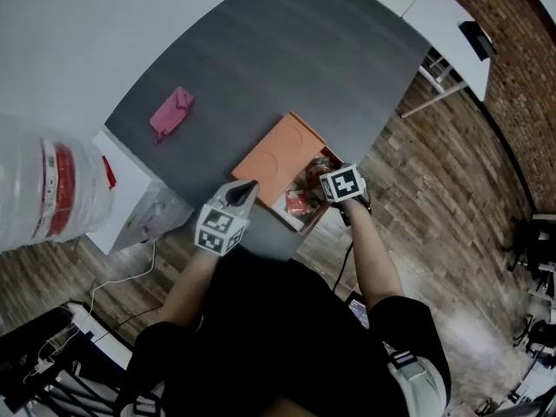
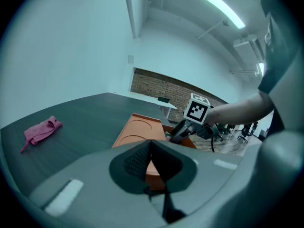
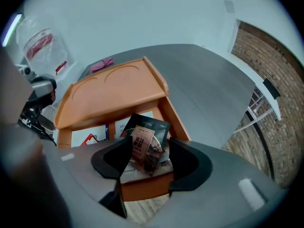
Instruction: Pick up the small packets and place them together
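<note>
The dark grey table (image 1: 261, 50) is filling most of the head view. An orange box (image 3: 142, 186) is sitting at the table's near edge, close to the person. Its lid (image 1: 280, 156) is lying open on the far side of the box, with two round shapes pressed into it. A pink cloth (image 1: 171, 113) is lying well apart from the box, toward the table's far left.

The left gripper (image 2: 151, 148) is hovering just left of the box, above the table edge. Its claw is pressed together at the tips and is pinching nothing. The right gripper (image 3: 148, 152) is pointing steeply down into the open box with its claw spread.

A small packet (image 3: 142, 141) with a tan label is lying between the spread jaws, and the pads are not pressing on it. Its long axis is running from the box's near wall toward the lid, leaning a little to one side, with the label's printed top pointing at the lid. It is resting on a black packet (image 3: 154, 125) inside the box. White packets with red print (image 3: 90, 137) are lying beside these under the lid's edge.
</note>
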The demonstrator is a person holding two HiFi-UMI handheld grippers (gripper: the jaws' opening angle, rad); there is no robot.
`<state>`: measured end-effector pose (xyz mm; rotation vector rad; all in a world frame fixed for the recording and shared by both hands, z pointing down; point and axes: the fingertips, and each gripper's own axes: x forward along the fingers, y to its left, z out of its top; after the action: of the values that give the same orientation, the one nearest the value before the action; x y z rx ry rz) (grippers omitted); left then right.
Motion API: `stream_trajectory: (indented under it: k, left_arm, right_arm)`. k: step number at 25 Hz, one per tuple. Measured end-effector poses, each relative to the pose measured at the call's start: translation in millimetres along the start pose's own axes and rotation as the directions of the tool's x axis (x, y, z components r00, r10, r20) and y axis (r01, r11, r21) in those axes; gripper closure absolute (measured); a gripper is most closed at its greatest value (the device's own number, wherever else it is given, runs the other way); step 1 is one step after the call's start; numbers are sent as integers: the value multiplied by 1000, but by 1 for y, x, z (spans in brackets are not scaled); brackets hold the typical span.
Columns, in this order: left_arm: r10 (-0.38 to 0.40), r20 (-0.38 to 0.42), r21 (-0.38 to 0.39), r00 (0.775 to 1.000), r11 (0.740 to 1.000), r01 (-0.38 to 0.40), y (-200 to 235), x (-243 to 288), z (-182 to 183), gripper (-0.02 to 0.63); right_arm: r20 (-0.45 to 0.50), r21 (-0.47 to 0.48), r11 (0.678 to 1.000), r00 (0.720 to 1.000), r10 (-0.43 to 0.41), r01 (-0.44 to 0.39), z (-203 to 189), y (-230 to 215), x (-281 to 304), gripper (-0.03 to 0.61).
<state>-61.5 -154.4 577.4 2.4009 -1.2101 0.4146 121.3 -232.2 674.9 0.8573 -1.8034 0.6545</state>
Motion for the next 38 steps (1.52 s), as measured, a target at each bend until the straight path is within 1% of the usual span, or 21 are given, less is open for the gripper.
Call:
stream_trajectory:
  k: [2,6,8,9,10,12,14,16,18,19,21,22,24,28,32,38]
  left_arm:
    - [-8,4,-6,1000,1000,8,1,1,0,614]
    - [-30,7,-20,1000,999,30,0,2,1,614]
    - [-37,7,-28,999,999,38,0,3,1,614]
    - [-40,6,-31,999,999,40,-1,4,1,614]
    - [-42,5,-33,999,999,42,-1,4,1,614]
    - [-46,0,-36,999,998,46,-1,3,-1,614]
    - [-48,-5,-40,999,998,48,1,1,-3,614]
    - [-48,-8,-45,999,998,47,4,0,-6,614]
    - [-47,-10,-48,999,998,47,5,-1,-6,614]
    - [-48,-11,-47,999,998,47,5,-2,-6,614]
    - [-50,-12,-44,999,998,49,5,-2,-6,614]
    - [-51,-13,-43,999,998,50,5,-2,-6,614]
    - [-53,-18,-40,998,998,52,6,-3,-7,614]
    - [-61,-31,-31,998,998,60,5,-2,-10,614]
    - [-69,-32,-22,997,997,68,1,0,-9,614]
    - [-81,-18,14,997,997,81,-5,8,2,614]
  right_arm:
    - [-32,-8,1000,999,-9,8,-1,4,3,298]
    - [-61,3,999,997,-51,51,-2,2,5,290]
    - [-126,4,998,990,-67,68,-16,3,6,291]
    - [-157,7,998,986,-62,64,-22,5,6,294]
    - [-164,13,999,985,-44,46,-25,10,6,303]
    - [-132,27,1000,991,-4,7,-20,21,6,314]
    - [-127,33,999,992,-2,6,-20,25,9,312]
    - [-166,16,999,985,-43,46,-26,19,9,316]
    - [-170,-15,996,982,-87,86,-25,11,6,321]
    - [-159,-20,996,983,-93,90,-23,9,4,332]
    - [-132,-7,996,988,-86,86,-21,9,1,416]
    - [-115,-1,996,989,-90,91,-20,8,-2,478]
    - [-72,2,994,992,-104,105,-16,5,-5,570]
    - [26,0,993,993,-118,118,-3,3,-16,572]
    - [80,6,994,990,-113,113,3,4,-31,574]
    - [170,7,992,978,-124,124,20,-1,-58,575]
